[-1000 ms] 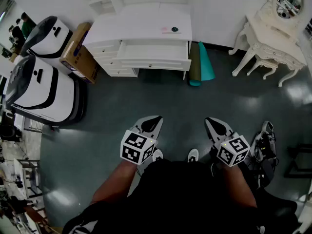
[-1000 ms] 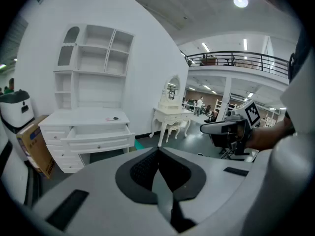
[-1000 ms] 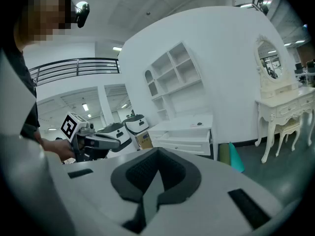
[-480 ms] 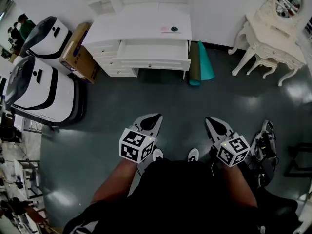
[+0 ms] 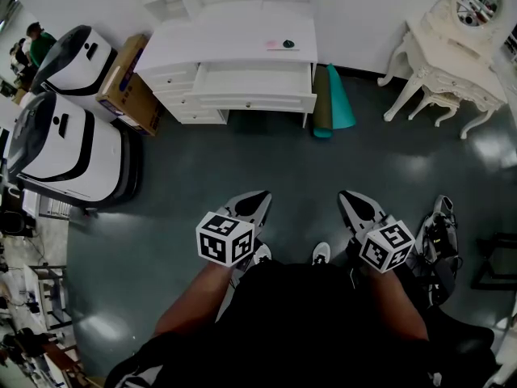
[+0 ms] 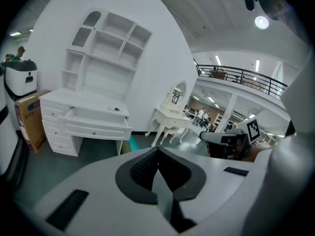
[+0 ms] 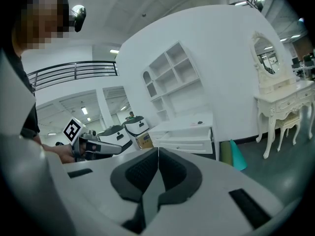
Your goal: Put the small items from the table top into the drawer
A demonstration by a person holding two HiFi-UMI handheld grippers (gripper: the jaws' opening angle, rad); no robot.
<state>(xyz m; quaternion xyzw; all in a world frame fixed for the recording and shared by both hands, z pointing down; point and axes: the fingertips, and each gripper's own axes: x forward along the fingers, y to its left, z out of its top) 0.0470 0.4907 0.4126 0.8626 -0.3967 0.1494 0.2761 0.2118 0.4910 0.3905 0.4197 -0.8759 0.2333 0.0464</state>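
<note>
2 sets of jaws closed, empty: left gripper and right gripper hang well short of the tabletop; step closer, then open over the small items.

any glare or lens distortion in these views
Head view: fisheye bending, pale glare on the glossy dark grey floor. Left gripper view: dark rounded corners; the white shelved desk is sharp. Right gripper view: same vignette and bowing.

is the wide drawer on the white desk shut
No, the wide drawer is pulled out from the white desk, its inside open to view.
</note>
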